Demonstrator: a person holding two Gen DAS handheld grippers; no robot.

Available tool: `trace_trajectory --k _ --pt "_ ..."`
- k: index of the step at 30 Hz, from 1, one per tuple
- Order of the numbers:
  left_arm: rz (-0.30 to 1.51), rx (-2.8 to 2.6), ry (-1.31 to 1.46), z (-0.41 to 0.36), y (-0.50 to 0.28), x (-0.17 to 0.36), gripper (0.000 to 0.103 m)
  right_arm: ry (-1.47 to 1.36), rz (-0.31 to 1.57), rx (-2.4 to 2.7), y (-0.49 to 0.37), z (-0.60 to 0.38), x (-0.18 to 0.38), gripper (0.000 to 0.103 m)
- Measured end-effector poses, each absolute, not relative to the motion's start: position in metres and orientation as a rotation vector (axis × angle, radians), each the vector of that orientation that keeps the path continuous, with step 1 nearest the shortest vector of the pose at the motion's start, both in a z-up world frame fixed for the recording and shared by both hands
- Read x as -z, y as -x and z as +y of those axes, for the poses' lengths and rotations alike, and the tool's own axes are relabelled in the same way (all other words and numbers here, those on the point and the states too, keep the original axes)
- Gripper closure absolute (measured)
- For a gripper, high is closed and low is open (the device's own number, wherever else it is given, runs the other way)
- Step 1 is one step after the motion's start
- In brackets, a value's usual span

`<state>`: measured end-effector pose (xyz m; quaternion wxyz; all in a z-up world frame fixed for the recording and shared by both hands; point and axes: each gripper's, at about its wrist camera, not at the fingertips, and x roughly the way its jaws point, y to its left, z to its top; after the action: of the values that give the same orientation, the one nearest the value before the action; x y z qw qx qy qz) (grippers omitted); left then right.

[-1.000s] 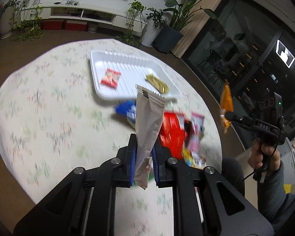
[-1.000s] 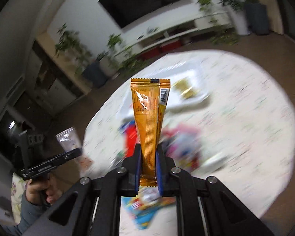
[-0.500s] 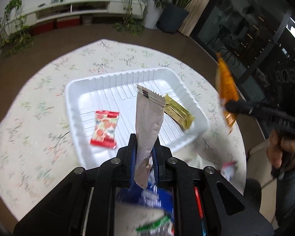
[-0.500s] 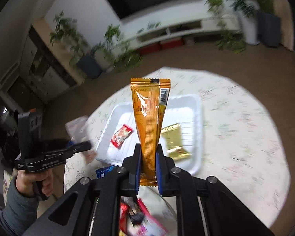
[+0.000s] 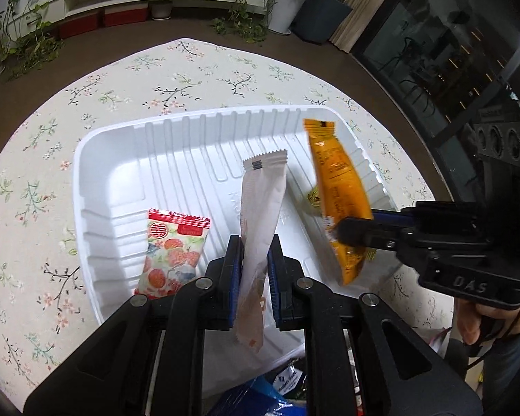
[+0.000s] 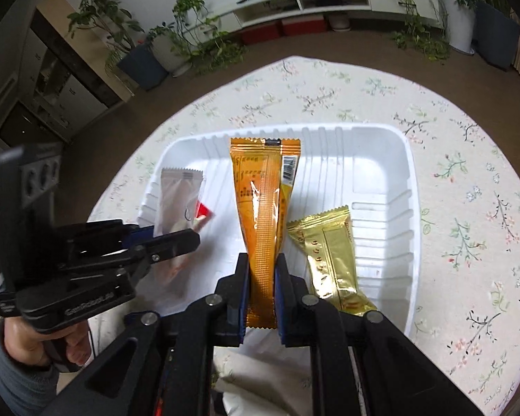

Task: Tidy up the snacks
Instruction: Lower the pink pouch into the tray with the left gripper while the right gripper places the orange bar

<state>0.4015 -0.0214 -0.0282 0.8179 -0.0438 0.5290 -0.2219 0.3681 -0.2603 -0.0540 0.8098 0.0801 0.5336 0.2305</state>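
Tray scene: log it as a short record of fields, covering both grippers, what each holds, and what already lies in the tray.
surface: round table with floral cloth
container: white ribbed tray
left gripper: shut on pale grey stick packet, held over the tray
right gripper: shut on orange stick packet, held over the tray
lying in tray: red strawberry-print packet; gold packet
outside tray: more snack packets at the near edge, mostly hidden

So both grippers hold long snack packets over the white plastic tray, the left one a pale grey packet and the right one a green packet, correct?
Not quite: the right gripper holds an orange packet, not green, as the right wrist view shows. The left gripper does hold the pale grey packet, both over the white plastic tray.
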Motion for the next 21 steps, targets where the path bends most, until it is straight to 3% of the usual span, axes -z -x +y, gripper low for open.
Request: trace_trajectory --k 21 --pt "1.132 0.412 -0.001 -0.044 -0.404 0.049 0.08 -0.082 1.169 -0.44 -0.375 -0.248 0.083 0.083"
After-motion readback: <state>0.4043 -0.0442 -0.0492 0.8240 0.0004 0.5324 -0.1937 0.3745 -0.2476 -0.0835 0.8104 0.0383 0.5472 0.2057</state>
